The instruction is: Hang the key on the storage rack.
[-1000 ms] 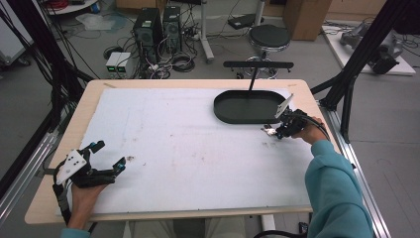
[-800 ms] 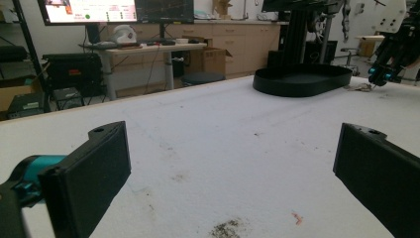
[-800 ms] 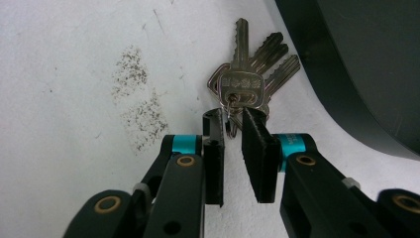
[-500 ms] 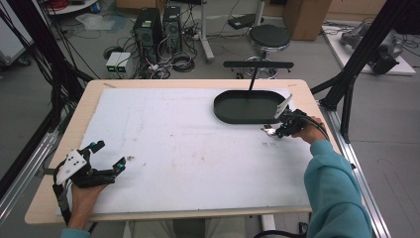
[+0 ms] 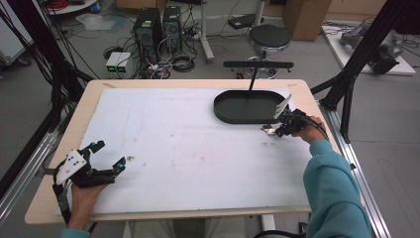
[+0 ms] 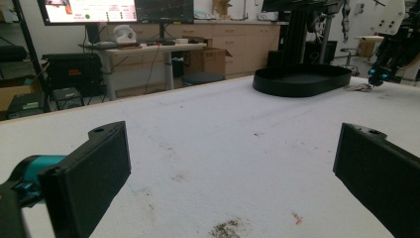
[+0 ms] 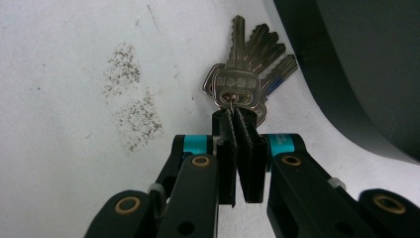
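Right gripper (image 7: 236, 148) (just closed) on keys (image 7: 242, 79)

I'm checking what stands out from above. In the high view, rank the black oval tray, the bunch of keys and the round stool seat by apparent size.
1. black oval tray
2. round stool seat, though it stands farther from the camera
3. bunch of keys, tiny, at the right gripper

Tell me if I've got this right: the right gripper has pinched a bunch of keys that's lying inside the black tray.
Not quite. The right gripper has pinched the bunch of keys, but the keys lie on the white table cover just beside the black tray, not inside it. The right gripper view shows this.
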Available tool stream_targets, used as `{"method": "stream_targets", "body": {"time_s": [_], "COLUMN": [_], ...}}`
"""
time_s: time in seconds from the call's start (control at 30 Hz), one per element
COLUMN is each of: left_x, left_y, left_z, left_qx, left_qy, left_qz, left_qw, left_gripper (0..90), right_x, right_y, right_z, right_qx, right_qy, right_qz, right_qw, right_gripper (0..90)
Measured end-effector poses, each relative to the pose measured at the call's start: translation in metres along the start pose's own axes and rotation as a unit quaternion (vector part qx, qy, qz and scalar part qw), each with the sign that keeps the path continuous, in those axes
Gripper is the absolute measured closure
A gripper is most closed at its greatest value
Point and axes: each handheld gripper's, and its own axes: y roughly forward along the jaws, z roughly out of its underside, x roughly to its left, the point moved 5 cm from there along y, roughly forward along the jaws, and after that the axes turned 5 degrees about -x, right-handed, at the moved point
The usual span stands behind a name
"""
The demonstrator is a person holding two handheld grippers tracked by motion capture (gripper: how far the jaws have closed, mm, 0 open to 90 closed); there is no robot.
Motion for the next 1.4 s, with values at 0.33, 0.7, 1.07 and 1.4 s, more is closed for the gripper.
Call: {"method": "stream_targets", "body": {"time_s": [0.33,0.7,1.07,1.4], "left_x": [0.0,0.0,0.0,0.0], "left_y": [0.0,0.0,0.0,0.0], "left_z": [0.0,0.0,0.0,0.0], "left_qx": [0.0,0.0,0.0,0.0], "left_qy": [0.001,0.001,0.0,-0.001], "left_qz": [0.001,0.001,0.0,0.0], "left_qw": [1.0,1.0,1.0,1.0], "left_gripper": [1.7,1.7,1.7,1.7], "right_x": [0.0,-0.001,-0.001,-0.007], "right_y": [-0.003,-0.018,-0.039,-0.073], "right_z": [-0.002,-0.007,-0.016,-0.028], "right_qx": [-0.015,-0.074,-0.157,-0.24], "right_qy": [0.006,0.053,0.106,0.158], "right_qz": [0.002,0.004,0.005,-0.001], "right_qw": [0.9999,0.9959,0.9819,0.958], "right_gripper": [87.9,88.5,88.9,89.1]}}
